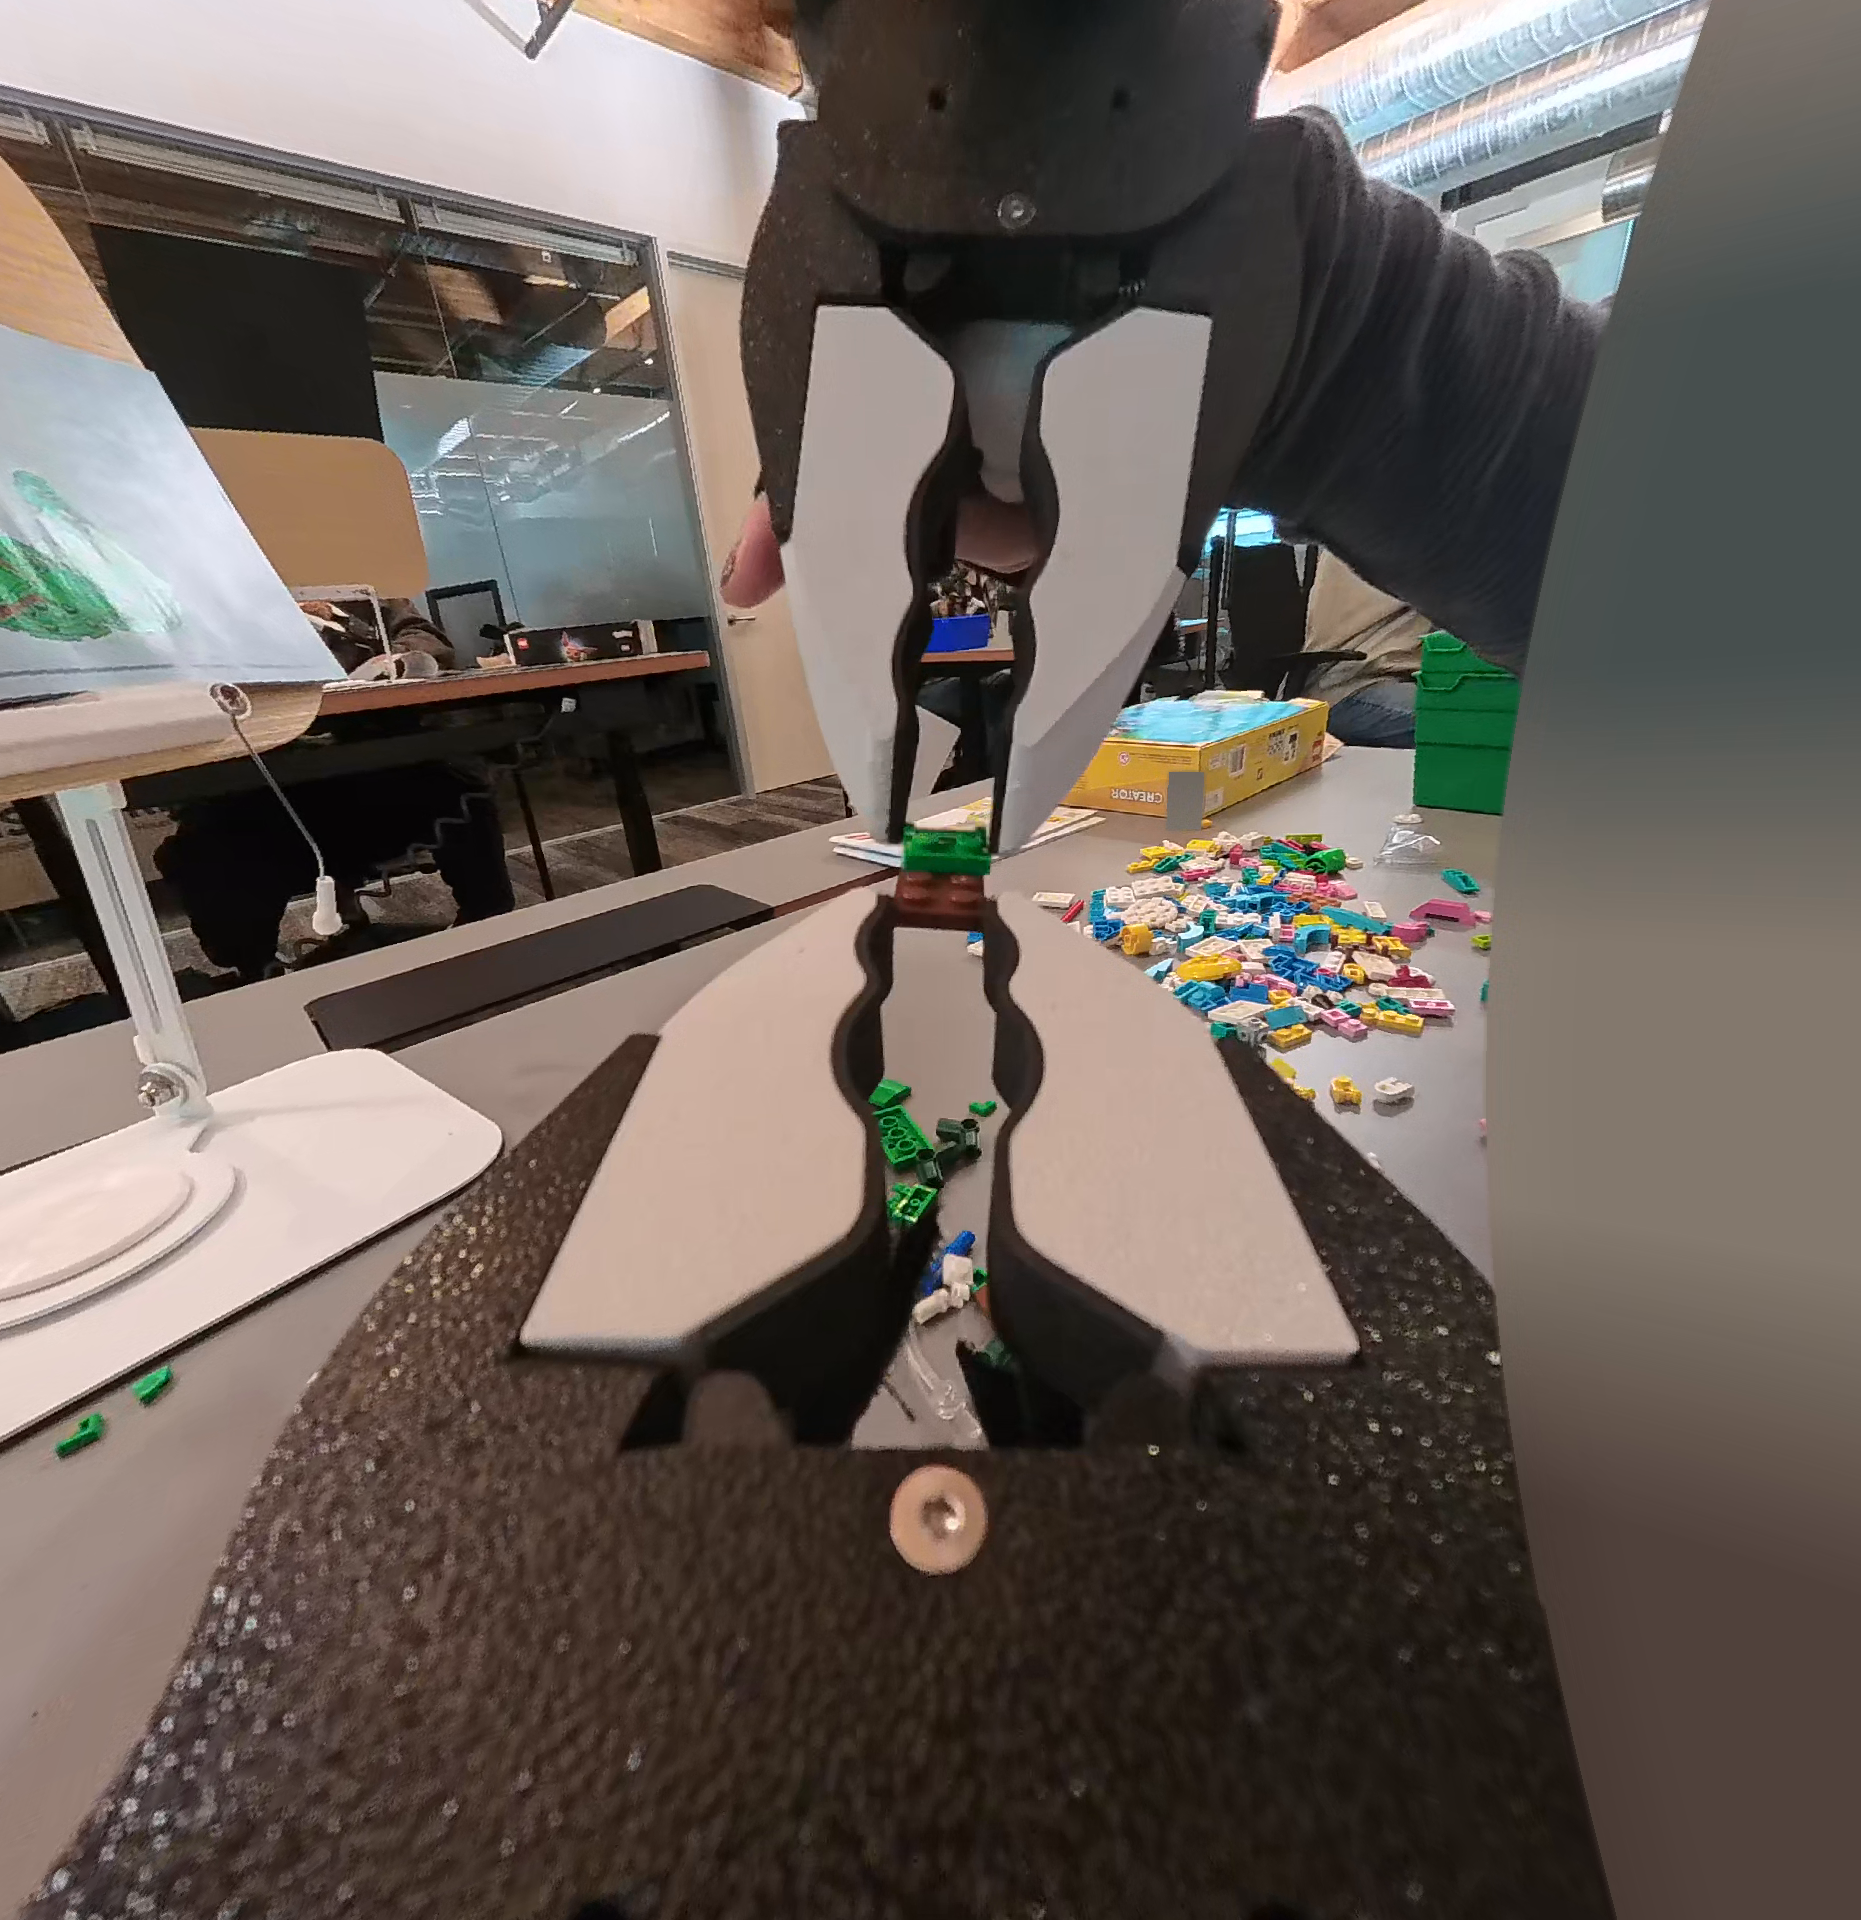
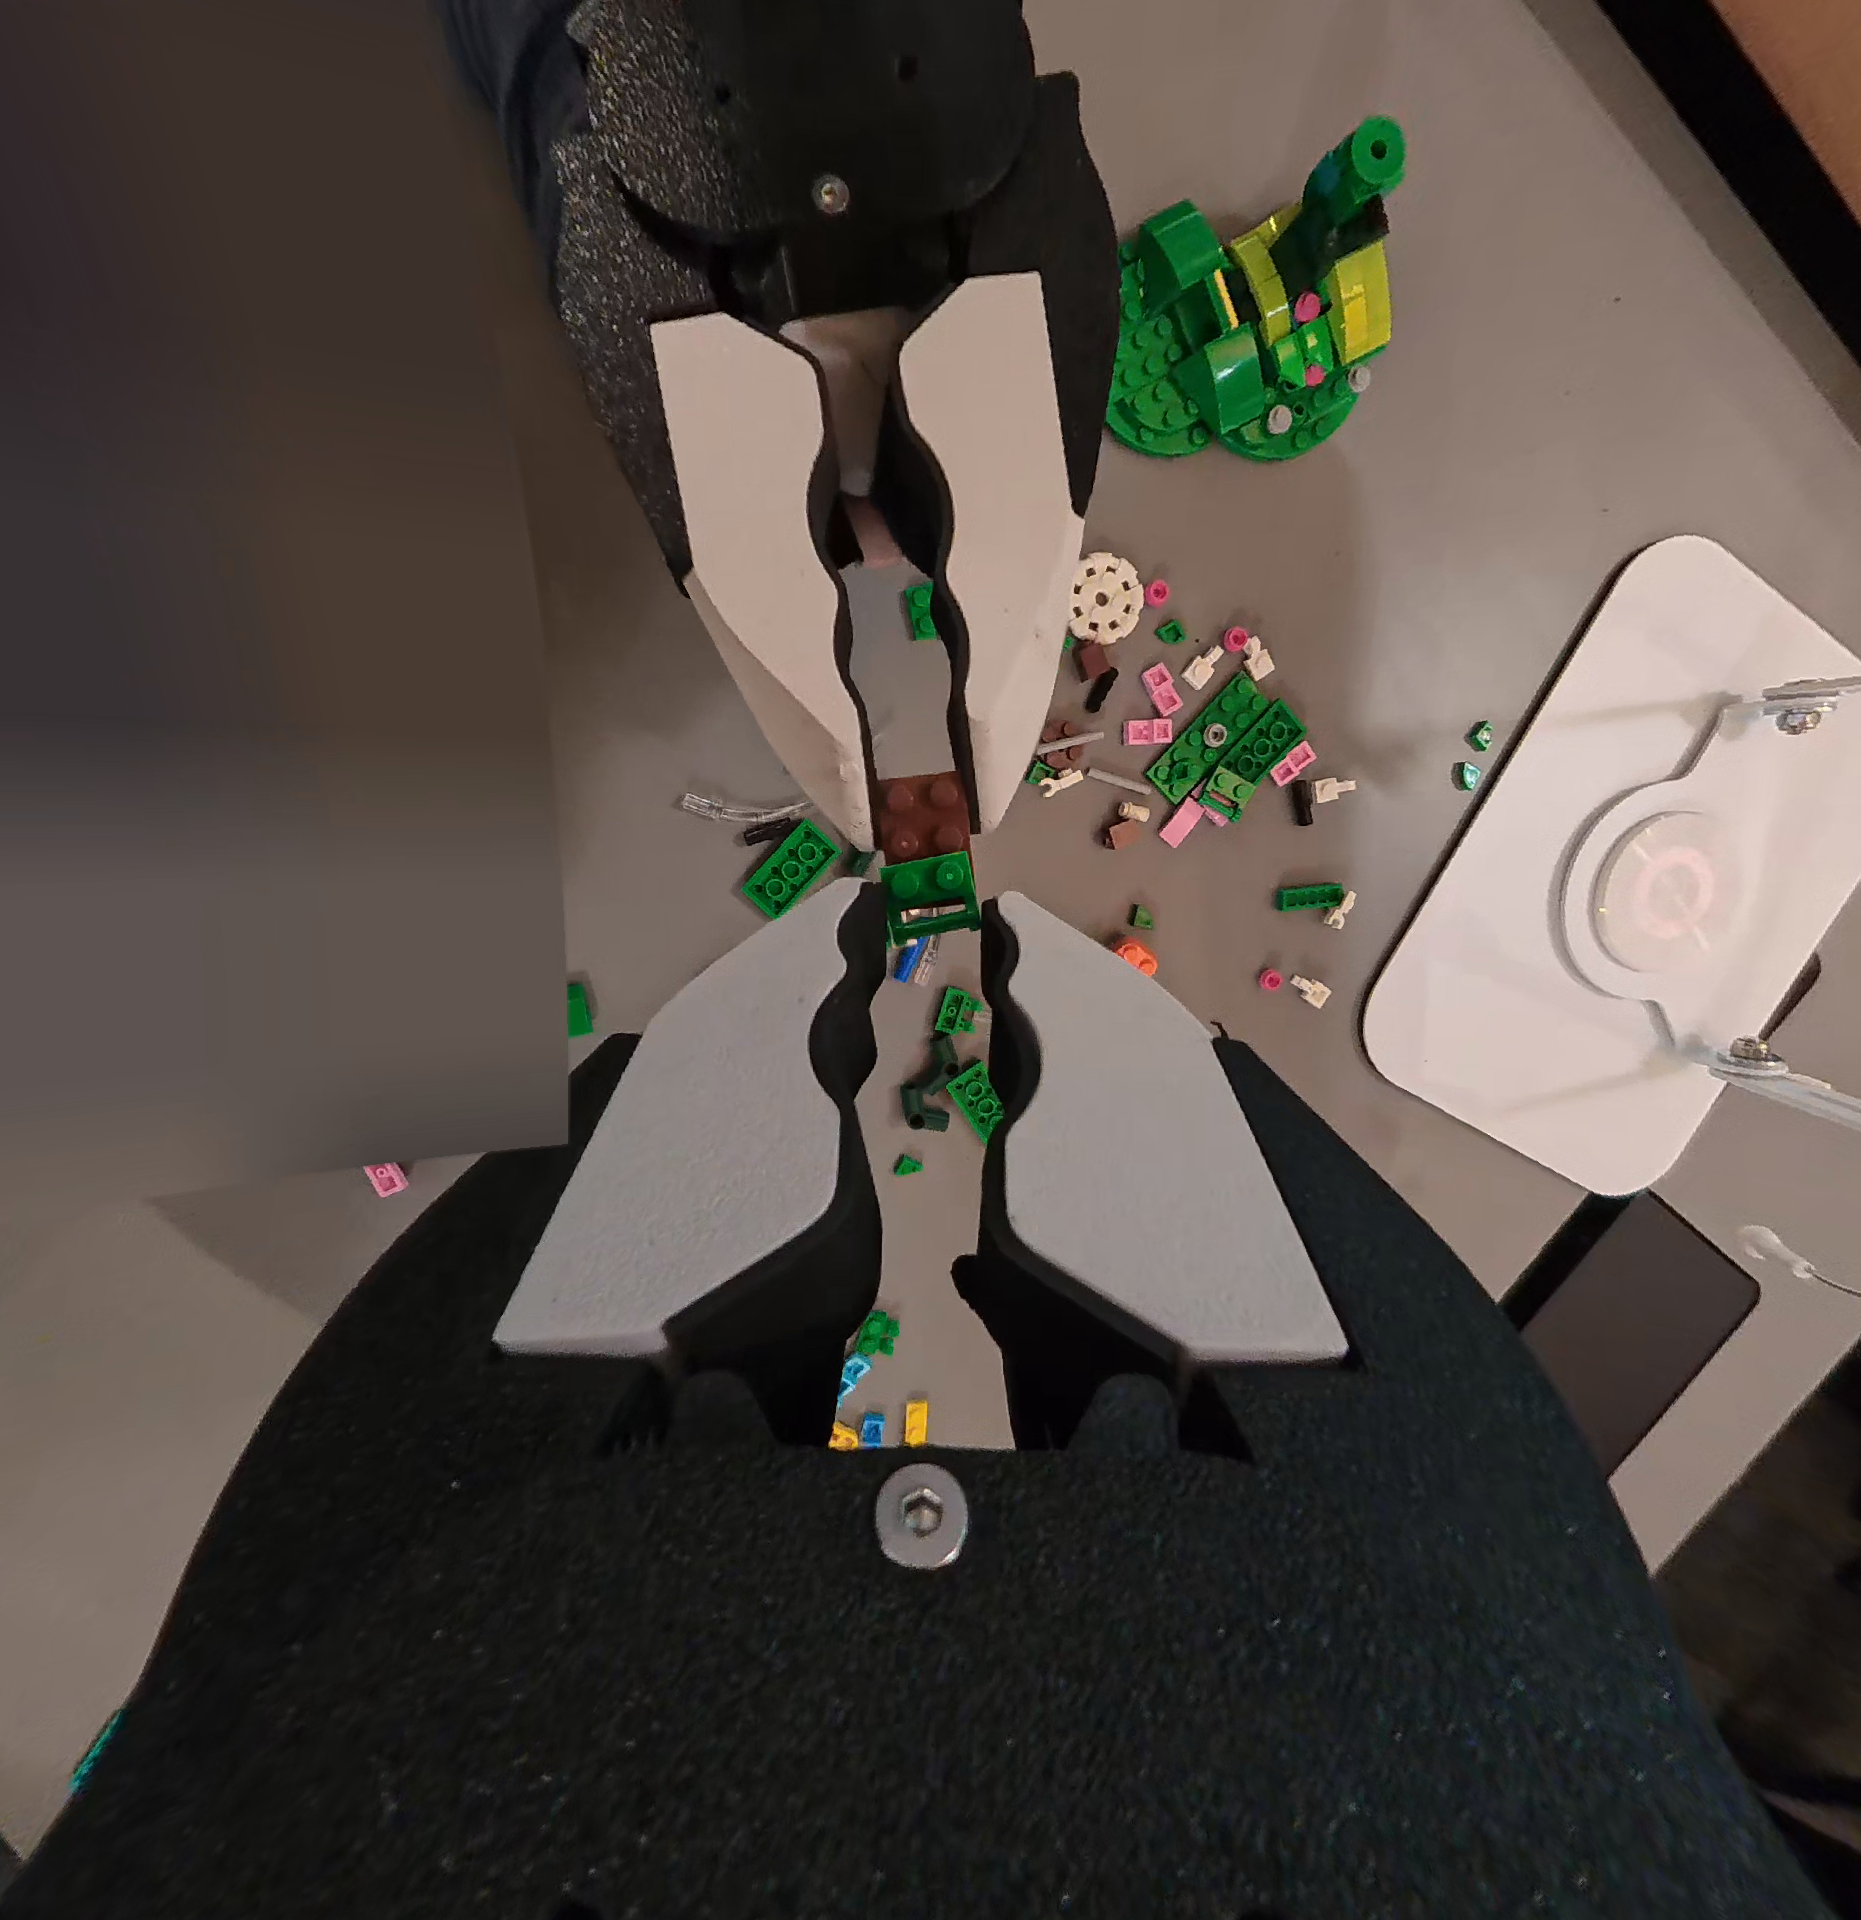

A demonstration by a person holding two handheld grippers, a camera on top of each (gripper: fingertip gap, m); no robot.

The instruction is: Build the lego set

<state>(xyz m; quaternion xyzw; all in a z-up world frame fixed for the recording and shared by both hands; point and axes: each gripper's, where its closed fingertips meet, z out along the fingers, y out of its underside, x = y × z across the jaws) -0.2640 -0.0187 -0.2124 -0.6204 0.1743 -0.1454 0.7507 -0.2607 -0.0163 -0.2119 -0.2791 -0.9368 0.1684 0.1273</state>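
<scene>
Left claw (image 1: 941,909) pinching brown brick (image 1: 939,896); right claw (image 2: 931,909) pinching green piece (image 2: 931,888), apparently touching brick, above surface (image 2: 1373,499).

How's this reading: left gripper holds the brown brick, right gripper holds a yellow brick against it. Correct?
One thing is wrong: the brick in the right gripper is green, not yellow. The right wrist view shows the green brick between its fingertips. The rest stands: the left gripper holds the brown brick, and the two bricks meet.
</scene>
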